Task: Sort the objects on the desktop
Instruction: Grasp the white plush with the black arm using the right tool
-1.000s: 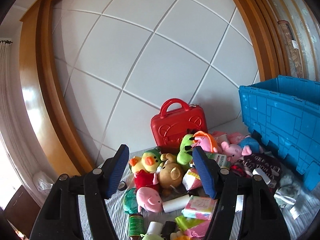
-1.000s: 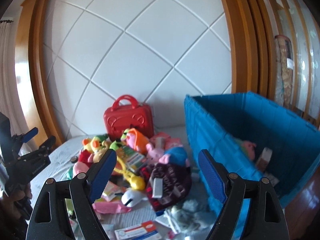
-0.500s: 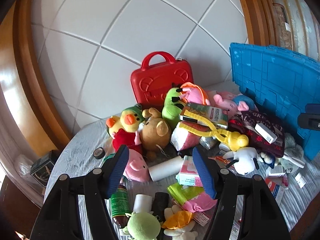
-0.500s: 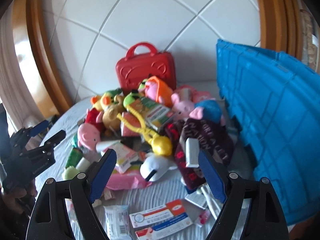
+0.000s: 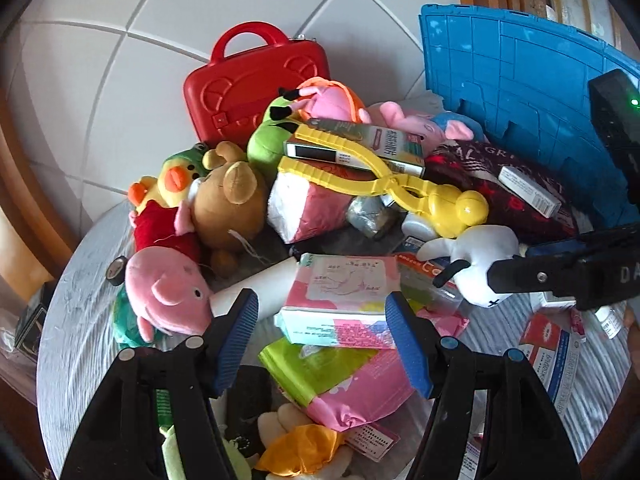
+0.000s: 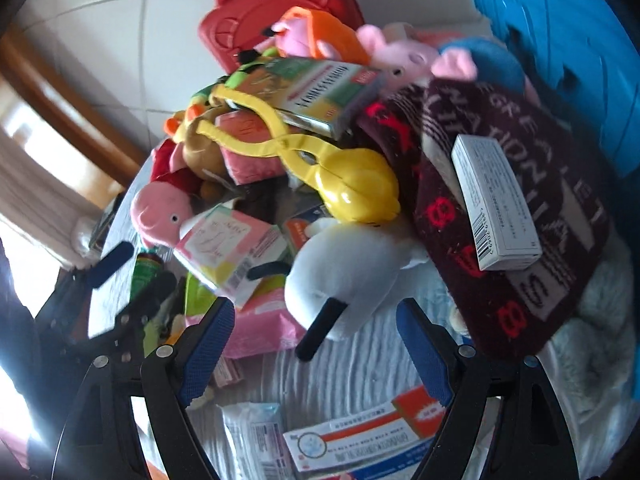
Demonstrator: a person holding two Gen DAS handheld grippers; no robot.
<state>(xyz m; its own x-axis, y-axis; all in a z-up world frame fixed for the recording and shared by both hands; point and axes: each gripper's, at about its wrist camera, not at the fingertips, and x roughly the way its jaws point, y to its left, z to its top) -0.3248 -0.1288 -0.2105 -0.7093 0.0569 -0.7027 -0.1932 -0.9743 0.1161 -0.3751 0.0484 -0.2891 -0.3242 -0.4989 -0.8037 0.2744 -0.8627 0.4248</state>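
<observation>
A heap of toys and boxes covers the grey table [image 5: 76,304]. My left gripper [image 5: 324,316] stands open above a pink and white tissue pack [image 5: 340,296], its pads apart from the pack's sides. Beside it lie a pink pig plush [image 5: 164,292] and a brown bear plush [image 5: 228,204]. My right gripper [image 6: 316,320] is open over a white plush [image 6: 340,276] with black limbs, not touching it. Yellow plastic tongs [image 6: 320,160] lie across the heap. A white carton [image 6: 494,208] rests on a dark knitted cloth [image 6: 516,288]. The right gripper also shows at the right edge of the left wrist view.
A blue crate [image 5: 520,80] stands at the right against the heap. A red toy case [image 5: 256,84] leans on the tiled wall behind. Medicine boxes [image 6: 360,436] lie flat near the front edge. The left gripper [image 6: 112,280] shows at the left of the right wrist view.
Both grippers have dropped toward the table and tilted downward, so the heap now fills each view. Their jaws have kept the same width.
</observation>
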